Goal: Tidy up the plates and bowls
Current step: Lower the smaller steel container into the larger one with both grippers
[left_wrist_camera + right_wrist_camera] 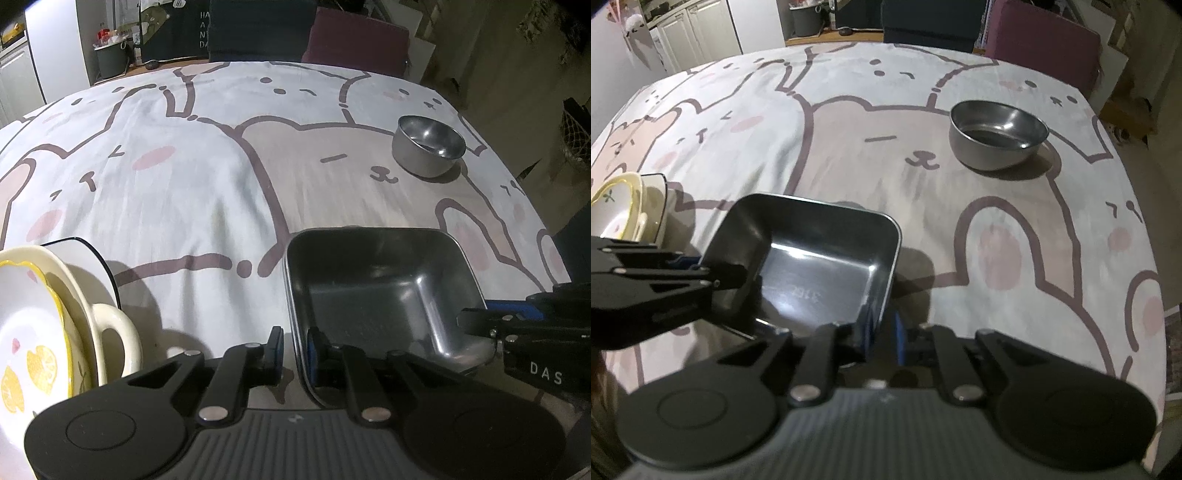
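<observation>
**Both grippers on the square tray, near edge of the table**

Left gripper [295,350], closest to its lens: jaws narrow, straddling the left wall of the square steel tray [373,291]. One finger outside the wall, blue-padded finger inside. Pads look to be pinching the rim.

Right gripper [884,332], closest to its own lens: jaws narrow too, astride the tray's [812,266] right wall near its near corner. Dark finger inside, blue pad outside. Grip looks closed on the wall, though the contact itself is in shadow.

Each gripper shows in the other's view: the right one [491,328] comes in from the right edge of the left view, the left one [738,277] from the left edge of the right view.

Tray: rectangular, rounded corners, shiny inside, empty. Sits by the near edge of the table, roughly centred. Whether it is flat on the cloth or lifted I cannot tell.

Round steel bowl [997,134]: upright, empty, well apart from the tray, toward the far right corner.

Ceramic stack [48,332] at the near left edge: lemon-print plate leaning on a cream handled dish, a dark-rimmed white dish behind. Near the tray, not touching.

Table cloth [184,184]: white, cartoon bears and rabbits.

Beyond the far edge: dark and maroon chairs [1045,44], a bin [110,59], white cabinets [694,37].
</observation>
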The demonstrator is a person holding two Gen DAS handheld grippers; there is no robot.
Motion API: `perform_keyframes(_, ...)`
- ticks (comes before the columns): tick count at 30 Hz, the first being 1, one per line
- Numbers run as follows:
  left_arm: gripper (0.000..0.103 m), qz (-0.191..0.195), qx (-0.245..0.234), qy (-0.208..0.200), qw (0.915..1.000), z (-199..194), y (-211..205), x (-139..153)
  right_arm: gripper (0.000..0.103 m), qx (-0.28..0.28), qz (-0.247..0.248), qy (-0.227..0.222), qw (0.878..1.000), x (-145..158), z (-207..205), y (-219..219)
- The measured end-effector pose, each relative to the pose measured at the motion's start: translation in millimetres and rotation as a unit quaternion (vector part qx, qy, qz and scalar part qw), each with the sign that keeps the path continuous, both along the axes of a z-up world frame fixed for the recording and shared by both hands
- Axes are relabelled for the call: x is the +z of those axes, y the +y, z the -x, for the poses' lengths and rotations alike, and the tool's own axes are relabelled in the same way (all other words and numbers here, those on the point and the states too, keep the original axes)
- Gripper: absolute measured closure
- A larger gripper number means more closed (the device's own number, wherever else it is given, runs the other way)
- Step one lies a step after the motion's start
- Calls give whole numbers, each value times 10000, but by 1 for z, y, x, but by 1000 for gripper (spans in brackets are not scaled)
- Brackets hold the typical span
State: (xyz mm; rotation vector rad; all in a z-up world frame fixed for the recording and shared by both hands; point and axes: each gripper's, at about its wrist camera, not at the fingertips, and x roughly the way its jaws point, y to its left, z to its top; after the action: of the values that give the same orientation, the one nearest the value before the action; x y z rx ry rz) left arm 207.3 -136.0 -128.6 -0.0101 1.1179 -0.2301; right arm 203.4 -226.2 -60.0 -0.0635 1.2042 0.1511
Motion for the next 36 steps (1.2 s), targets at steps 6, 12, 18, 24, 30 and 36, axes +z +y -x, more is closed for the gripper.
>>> perform_keyframes(6, 86, 4, 3, 64, 10000, 0, 1, -2, 82, -51, -27, 93, 9999, -5, -3, -4)
perform_keyframes(12, 85, 5, -20, 99, 9999, 0, 1, -2, 78, -115, -46, 139, 9998, -8, -4, -6)
perform_keyframes(18, 84, -11, -39, 124, 9999, -1, 0, -3, 74, -151, -38, 181, 9997, -11, -6, -8)
perform_keyframes(24, 83, -4, -29, 142, 9999, 0, 1, -4, 72, -184, -71, 206, 9996, -13, -6, -9)
perform_keyframes(30, 79, 38, 39, 181, 9998, -2, 4, -4, 70, -255, -154, 225, 9993, -13, -7, -12)
perform_keyframes(36, 79, 101, 51, 200, 9997, -2, 5, -4, 67, -307, -163, 223, 9991, -14, -6, -13)
